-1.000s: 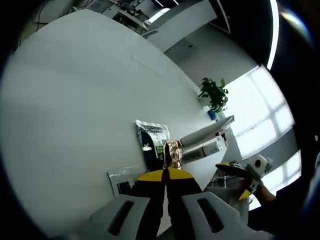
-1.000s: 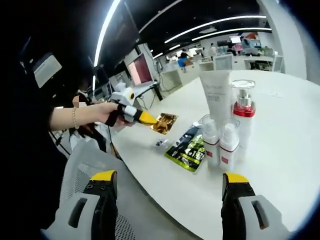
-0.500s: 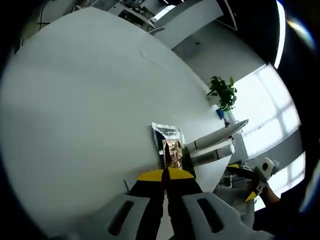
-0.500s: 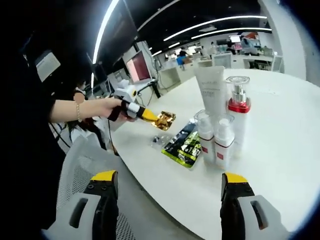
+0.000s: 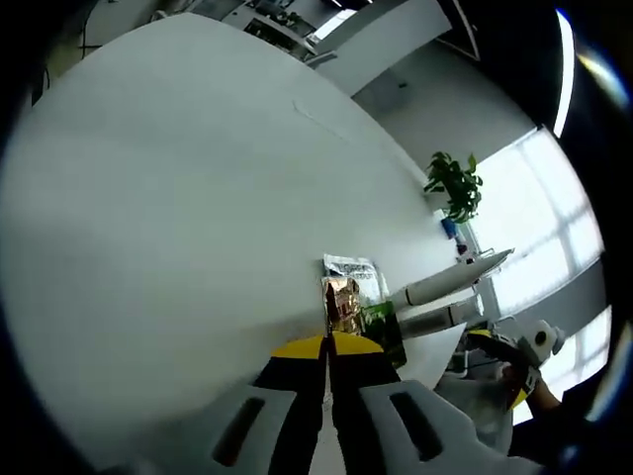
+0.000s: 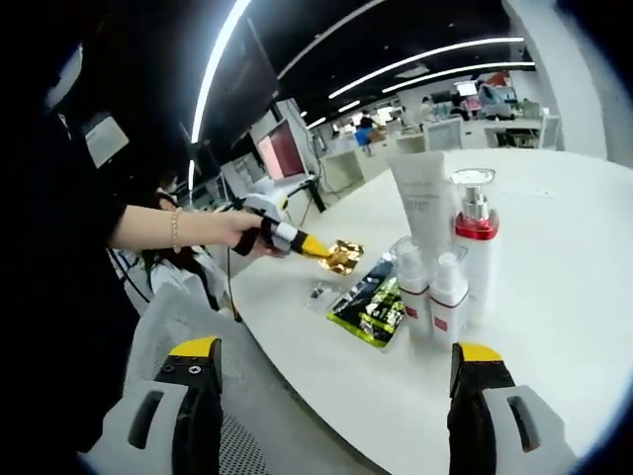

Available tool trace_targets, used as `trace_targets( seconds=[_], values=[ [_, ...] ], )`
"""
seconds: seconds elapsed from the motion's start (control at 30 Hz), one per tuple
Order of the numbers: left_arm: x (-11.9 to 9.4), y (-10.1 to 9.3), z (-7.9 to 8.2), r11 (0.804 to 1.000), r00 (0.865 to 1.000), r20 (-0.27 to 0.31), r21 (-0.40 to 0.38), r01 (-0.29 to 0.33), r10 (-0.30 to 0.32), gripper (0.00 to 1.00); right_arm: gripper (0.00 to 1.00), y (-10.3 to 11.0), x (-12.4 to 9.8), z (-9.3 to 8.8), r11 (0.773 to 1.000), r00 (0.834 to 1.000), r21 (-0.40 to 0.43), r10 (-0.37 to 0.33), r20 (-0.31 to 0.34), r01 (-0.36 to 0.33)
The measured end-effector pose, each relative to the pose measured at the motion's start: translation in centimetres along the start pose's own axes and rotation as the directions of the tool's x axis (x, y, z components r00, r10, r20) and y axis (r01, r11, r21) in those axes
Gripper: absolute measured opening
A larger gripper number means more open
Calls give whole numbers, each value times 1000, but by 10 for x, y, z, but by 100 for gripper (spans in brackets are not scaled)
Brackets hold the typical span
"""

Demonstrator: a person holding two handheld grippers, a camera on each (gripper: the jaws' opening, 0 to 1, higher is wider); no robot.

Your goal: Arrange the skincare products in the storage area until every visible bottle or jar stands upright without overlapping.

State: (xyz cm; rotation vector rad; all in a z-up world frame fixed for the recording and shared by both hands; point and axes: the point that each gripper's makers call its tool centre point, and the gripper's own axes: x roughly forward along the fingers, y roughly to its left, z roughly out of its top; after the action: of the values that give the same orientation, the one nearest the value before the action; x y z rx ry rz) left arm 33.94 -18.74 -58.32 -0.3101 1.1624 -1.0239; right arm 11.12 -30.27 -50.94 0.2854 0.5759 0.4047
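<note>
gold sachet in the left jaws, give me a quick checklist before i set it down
1. Left gripper shut on the gold sachet: ok, its jaws are closed on one edge.
2. Sachet above the white table, not past its edge: ok in the right gripper view.
3. Landing spot free: cannot tell; the green packet and a small clear sachet lie just below.
4. Bottles upright: ok; the white tube, red-collared pump bottle and two small bottles stand together.
5. Right gripper out of the way: ok, open, held back off the table edge.
</note>
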Motion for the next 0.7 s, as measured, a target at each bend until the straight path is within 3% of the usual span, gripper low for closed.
trace_targets(
  seconds=[0.2, 0.7],
  values=[
    [3, -10, -5, 1000, 1000, -2, 0, -22, 22, 0, 97, -1, 0, -3, 1000, 1000, 7, -6, -19, 6],
    [14, 1, 1, 999, 997, -47, -1, -54, 54, 0, 95, -4, -1, -5, 1000, 1000, 24, -7, -25, 8]
  ],
)
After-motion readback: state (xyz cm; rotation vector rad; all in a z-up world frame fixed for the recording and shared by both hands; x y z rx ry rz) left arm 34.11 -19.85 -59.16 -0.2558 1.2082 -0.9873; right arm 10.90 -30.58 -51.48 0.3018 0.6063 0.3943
